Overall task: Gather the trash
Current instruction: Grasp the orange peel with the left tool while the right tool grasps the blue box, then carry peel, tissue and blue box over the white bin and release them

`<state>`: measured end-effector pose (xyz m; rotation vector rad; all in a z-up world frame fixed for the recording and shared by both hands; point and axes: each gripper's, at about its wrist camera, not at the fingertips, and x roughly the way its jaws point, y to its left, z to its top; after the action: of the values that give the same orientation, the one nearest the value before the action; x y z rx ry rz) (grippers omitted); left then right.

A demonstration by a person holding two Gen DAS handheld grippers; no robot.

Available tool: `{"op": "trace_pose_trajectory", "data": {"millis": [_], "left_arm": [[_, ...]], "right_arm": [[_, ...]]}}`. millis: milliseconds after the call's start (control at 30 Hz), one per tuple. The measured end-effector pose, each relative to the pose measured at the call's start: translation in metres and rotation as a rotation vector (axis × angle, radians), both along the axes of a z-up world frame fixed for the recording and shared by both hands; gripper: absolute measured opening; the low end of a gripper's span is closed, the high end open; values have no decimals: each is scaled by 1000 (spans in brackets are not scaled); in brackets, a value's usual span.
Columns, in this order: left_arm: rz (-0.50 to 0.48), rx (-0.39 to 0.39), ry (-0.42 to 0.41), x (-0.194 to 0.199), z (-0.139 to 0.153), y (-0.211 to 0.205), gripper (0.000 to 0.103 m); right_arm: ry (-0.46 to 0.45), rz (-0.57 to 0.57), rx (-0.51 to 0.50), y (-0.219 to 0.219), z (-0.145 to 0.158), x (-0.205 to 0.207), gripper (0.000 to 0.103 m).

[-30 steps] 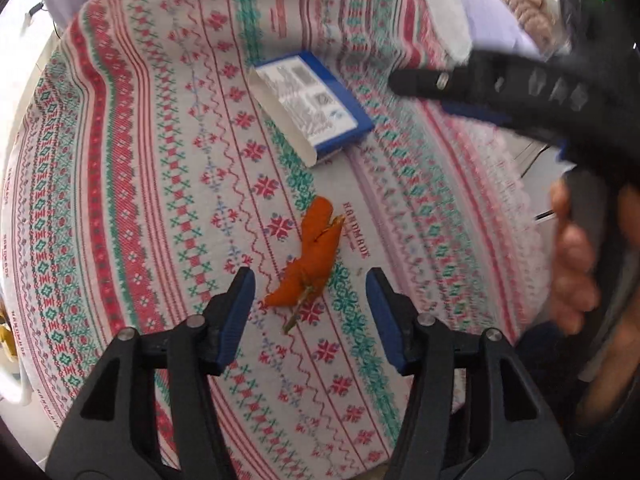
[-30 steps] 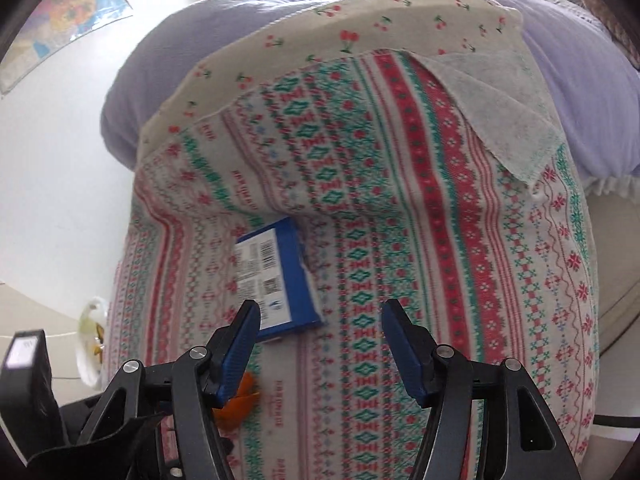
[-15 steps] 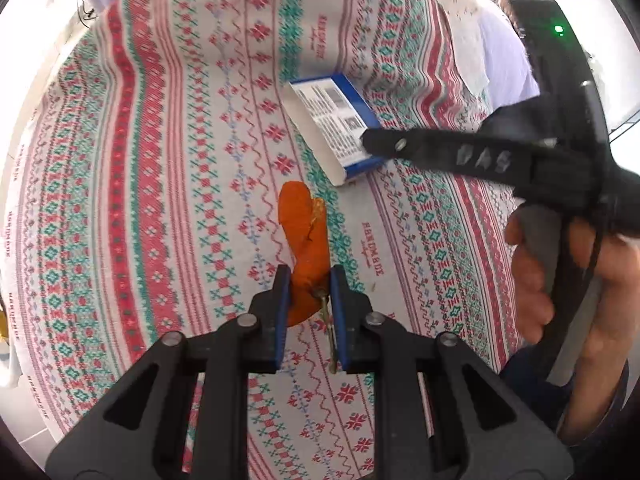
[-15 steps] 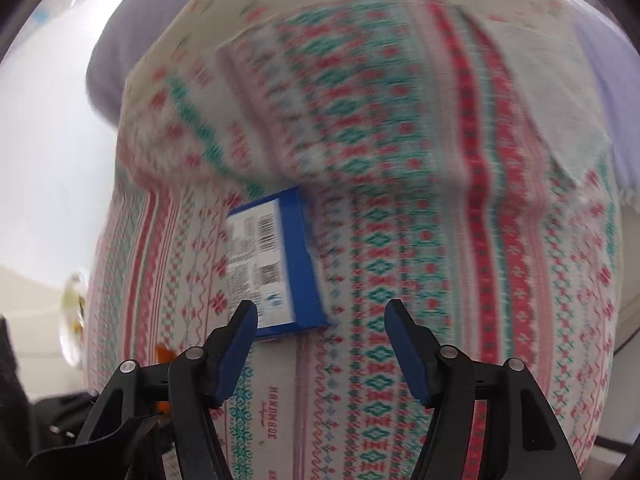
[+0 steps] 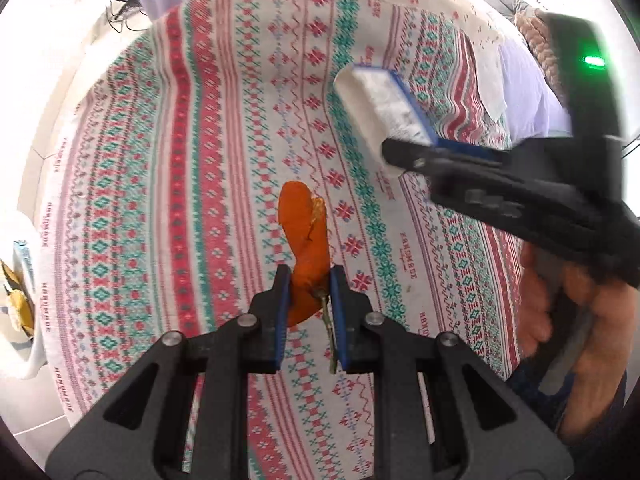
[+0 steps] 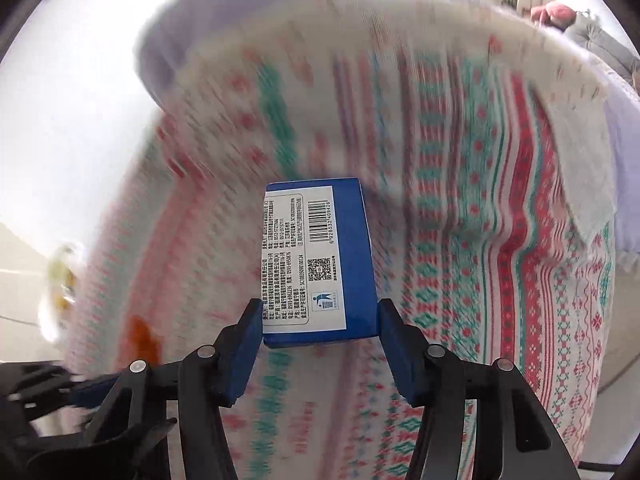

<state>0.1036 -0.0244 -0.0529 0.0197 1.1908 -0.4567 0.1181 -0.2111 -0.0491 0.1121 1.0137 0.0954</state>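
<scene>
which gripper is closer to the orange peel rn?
Left. The left gripper is shut on the orange peel. The right gripper is off to its side, gripping the blue box.

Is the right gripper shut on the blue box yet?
Shut on it. In the right wrist view both pads of the right gripper press the sides of the blue box, whose print stays sharp while the tablecloth blurs behind.

Black claw (image 5: 306, 280), blue pads (image 5: 282, 300), silver screws

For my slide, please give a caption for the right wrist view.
Right tongs clamp a blue box above the patterned tablecloth.
</scene>
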Motion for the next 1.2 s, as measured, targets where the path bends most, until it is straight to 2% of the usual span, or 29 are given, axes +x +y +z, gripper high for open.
{"op": "trace_pose_trajectory", "data": {"millis": [100, 200, 333, 533, 767, 933, 1067, 1200], "left_arm": [[19, 5, -17, -2, 9, 14, 21], [27, 2, -26, -3, 16, 24, 21], [49, 16, -54, -11, 22, 39, 21], [106, 14, -52, -10, 24, 69, 21], [165, -35, -49, -7, 33, 108, 21], [266, -91, -28, 1, 33, 147, 21], [397, -182, -12, 4, 36, 209, 21], [583, -245, 31, -1, 21, 281, 21]], "right_arm": [[-47, 39, 17, 14, 9, -8, 58], [-26, 70, 28, 27, 0, -10, 58], [-43, 95, 24, 51, -4, -12, 58], [-39, 121, 7, 86, -18, -8, 58], [-32, 166, 14, 120, -31, 1, 58], [-24, 197, 26, 149, -39, 6, 58], [-27, 236, 41, 177, -43, 11, 58], [-12, 273, 101, 208, -46, 17, 59]]}}
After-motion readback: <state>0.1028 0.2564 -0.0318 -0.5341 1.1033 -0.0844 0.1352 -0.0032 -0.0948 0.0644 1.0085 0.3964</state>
